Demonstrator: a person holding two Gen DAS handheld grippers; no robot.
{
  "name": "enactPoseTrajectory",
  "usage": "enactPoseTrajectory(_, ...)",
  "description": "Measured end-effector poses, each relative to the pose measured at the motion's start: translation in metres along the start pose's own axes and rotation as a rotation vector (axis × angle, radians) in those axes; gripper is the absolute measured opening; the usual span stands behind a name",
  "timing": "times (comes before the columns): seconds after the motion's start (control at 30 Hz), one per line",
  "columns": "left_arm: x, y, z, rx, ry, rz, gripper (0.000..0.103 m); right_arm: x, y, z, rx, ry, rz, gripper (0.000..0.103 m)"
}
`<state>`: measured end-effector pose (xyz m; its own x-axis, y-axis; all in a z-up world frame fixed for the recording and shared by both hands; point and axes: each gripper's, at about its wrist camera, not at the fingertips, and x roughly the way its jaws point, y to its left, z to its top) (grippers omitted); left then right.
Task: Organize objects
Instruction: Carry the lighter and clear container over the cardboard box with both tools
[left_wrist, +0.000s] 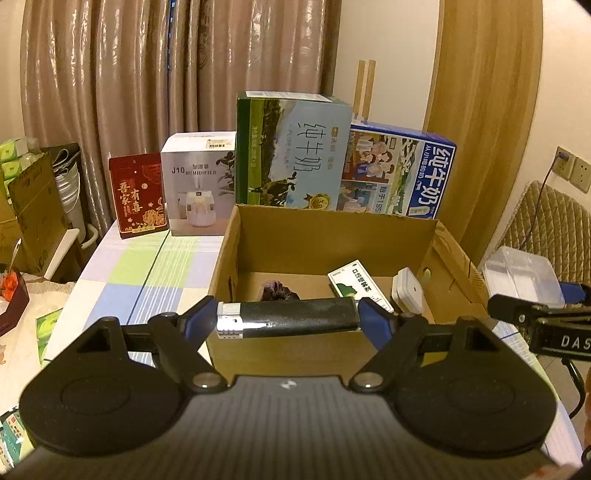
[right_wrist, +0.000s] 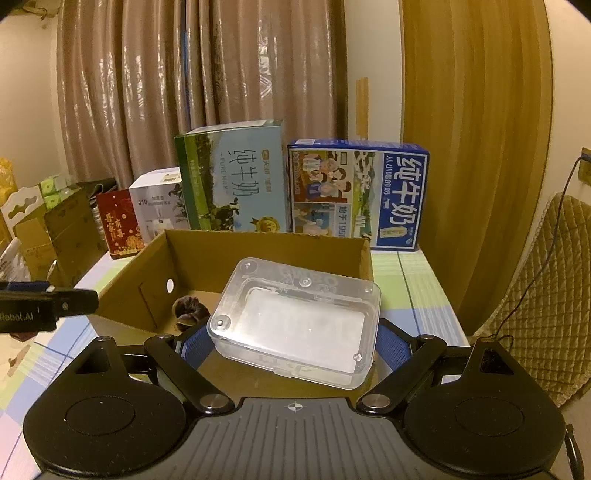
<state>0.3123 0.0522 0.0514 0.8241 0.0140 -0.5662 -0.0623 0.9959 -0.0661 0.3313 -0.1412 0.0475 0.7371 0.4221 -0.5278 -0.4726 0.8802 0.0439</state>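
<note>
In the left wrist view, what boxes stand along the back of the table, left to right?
red gift box → white humidifier box → green and light-blue milk carton → blue milk carton

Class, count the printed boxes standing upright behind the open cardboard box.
4: red box far left, humidifier box, green milk carton, blue milk carton far right. Others may be hidden.

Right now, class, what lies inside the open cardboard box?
Inside the cardboard box: a green-and-white packet, a small white case and a dark purple lump. The held lighter covers the near floor.
</note>
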Motion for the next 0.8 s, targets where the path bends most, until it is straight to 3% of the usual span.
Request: enactPoseTrajectory(0.8, 0.034, -0.008, 0.017, 0.006, 0.025, -0.009, 0.079, 0.021, -0.016, 0.016, 0.041, 0.018, -0.008, 0.088)
